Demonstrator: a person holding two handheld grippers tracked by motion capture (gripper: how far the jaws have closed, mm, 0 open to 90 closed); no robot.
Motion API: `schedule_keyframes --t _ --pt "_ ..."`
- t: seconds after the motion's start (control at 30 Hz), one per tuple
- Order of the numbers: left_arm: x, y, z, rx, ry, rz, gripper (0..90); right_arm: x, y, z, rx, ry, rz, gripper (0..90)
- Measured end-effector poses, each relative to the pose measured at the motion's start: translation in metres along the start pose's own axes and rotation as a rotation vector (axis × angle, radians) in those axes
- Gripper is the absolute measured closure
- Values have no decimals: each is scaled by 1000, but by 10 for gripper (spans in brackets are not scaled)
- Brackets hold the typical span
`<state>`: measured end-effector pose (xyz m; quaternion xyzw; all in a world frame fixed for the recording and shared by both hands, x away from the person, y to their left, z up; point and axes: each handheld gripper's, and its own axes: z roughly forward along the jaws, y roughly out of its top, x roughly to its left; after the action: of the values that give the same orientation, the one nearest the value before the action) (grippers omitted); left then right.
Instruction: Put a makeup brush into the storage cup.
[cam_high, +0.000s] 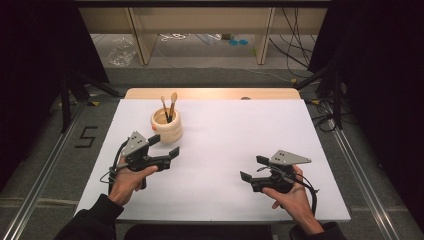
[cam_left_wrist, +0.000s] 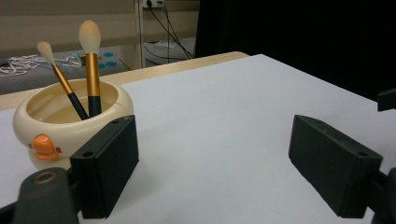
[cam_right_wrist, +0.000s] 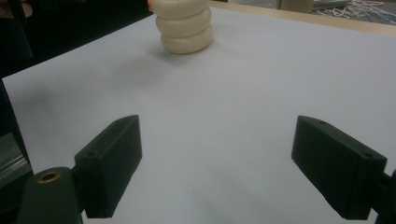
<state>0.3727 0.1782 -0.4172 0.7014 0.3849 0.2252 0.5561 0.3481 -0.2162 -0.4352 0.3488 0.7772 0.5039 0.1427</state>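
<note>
A cream ribbed cup (cam_high: 167, 125) with an orange duck bill stands on the white table (cam_high: 225, 130), left of centre toward the back. Two makeup brushes (cam_high: 168, 108) stand upright in it, bristles up. My left gripper (cam_high: 164, 145) hovers just in front of the cup, open and empty. In the left gripper view the cup (cam_left_wrist: 70, 121) sits just beyond the left jaw, with the brushes (cam_left_wrist: 91, 70) rising from it. My right gripper (cam_high: 254, 168) is open and empty over the right front of the table. In the right gripper view the cup (cam_right_wrist: 185, 25) stands far ahead.
A wooden table edge (cam_high: 210, 93) runs behind the white surface. Metal rails (cam_high: 45, 170) line the floor on both sides. Cables and a wooden frame (cam_high: 140, 35) lie on the floor beyond. Dark curtains stand at the left and right.
</note>
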Motion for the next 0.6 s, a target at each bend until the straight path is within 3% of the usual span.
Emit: schedule_keyframes --t 0.1,0.17,0.2,0.23,0.6 --pt "-3 -1 -1 1 -9 9 159 1 0 -1 12 9 16 168" --pt "-6 -1 -3 1 -13 9 158 0 0 0 -2 -1 1 168" --pt "-7 -1 -4 -2 -15 29 158 1 0 -1 11 9 14 168" --pt "-8 -2 -4 -3 -13 15 159 1 0 -1 11 10 14 168" --pt "-21 -12 -11 7 -39 43 159 0 0 -1 -8 -2 4 166"
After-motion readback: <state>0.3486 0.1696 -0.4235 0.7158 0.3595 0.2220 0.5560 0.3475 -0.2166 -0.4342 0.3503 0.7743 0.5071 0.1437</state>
